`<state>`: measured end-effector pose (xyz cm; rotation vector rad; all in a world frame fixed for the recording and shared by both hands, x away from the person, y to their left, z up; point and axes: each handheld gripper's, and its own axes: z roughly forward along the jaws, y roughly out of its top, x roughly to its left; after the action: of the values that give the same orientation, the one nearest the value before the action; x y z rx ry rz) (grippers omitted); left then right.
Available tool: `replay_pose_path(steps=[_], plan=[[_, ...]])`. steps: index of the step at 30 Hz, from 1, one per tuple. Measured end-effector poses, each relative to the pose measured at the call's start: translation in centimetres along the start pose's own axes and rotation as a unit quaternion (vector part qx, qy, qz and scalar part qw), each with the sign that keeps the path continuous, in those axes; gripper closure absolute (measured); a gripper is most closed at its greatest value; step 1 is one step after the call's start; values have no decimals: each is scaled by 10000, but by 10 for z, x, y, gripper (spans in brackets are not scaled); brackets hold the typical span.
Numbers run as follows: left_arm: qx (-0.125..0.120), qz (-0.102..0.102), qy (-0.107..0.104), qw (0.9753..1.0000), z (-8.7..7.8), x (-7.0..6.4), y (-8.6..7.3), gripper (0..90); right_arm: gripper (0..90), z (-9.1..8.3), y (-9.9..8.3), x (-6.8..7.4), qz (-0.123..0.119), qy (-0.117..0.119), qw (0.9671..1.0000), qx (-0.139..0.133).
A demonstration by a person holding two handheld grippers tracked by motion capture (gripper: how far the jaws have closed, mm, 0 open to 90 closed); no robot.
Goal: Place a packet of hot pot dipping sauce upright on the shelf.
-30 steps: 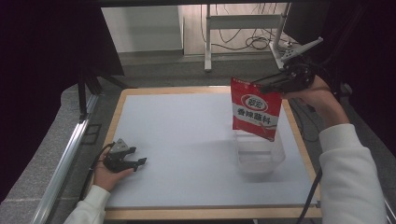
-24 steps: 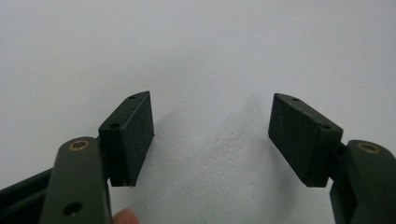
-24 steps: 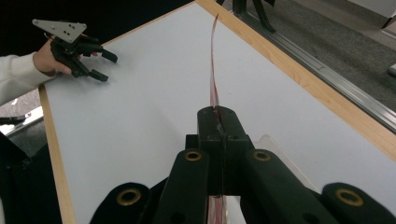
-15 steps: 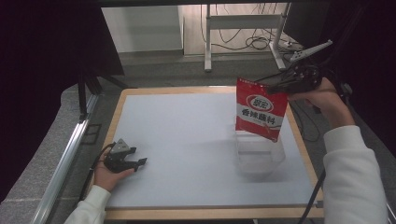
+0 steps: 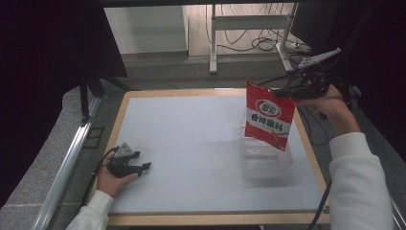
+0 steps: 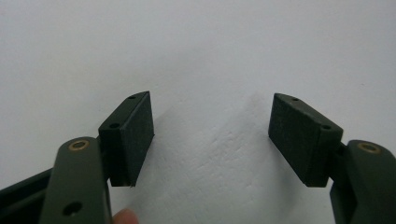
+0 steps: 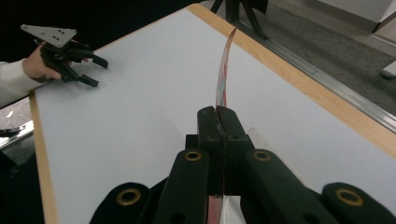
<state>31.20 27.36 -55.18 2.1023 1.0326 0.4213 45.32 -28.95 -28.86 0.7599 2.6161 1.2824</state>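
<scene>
Raised slightly and carried a little further from the person since a second ago: red packet (image 5: 269,116), hanging from the right gripper (image 5: 287,91), its lower edge now just over the near rim of the clear plastic container (image 5: 264,160) rather than down in front of it.

Right gripper: jaws pressed flat together on the packet's top corner; in the right gripper view the packet (image 7: 222,77) rises edge-on straight ahead of the right gripper's (image 7: 219,122) tips and curves away from them.

Packet face, high view: white oval badge with red characters near the top, a white band below it bearing four dark Chinese characters, a line of small print under that. Characters too small to read with certainty.

Container: directly beneath the hanging packet, on the white tabletop (image 5: 191,139), apart from the right gripper.

Left gripper (image 5: 128,164): held low at the near left of the table, well apart from the packet. In the left gripper view the left gripper (image 6: 211,135) has its pads (image 6: 140,135) spread wide, bare tabletop between them, nothing held.
</scene>
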Motion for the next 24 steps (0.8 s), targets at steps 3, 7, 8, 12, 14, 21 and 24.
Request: replay_pose_path(steps=[3,7,8,12,14,21,24], plan=[[5,4,0,10000,0,0,0,303,891,1,1,-1,-49,-15,10000,-34],[1,2,7,10000,0,0,0,303,891,2,3,-1,-82,61,9999,-42],[-1,-2,14,10000,0,0,0,303,891,2,4,-1,-95,91,9999,-47],[-10,-15,25,10000,-2,0,0,303,891,1,8,-4,-137,188,9997,-61],[-13,-32,35,10000,-2,0,0,303,891,0,10,-5,-174,268,9995,-74],[-52,-108,61,9999,-4,-1,1,303,891,3,10,-11,-370,472,9982,-73],[-28,-98,62,9999,-5,-1,1,303,891,7,3,-15,-366,509,9980,-67]])
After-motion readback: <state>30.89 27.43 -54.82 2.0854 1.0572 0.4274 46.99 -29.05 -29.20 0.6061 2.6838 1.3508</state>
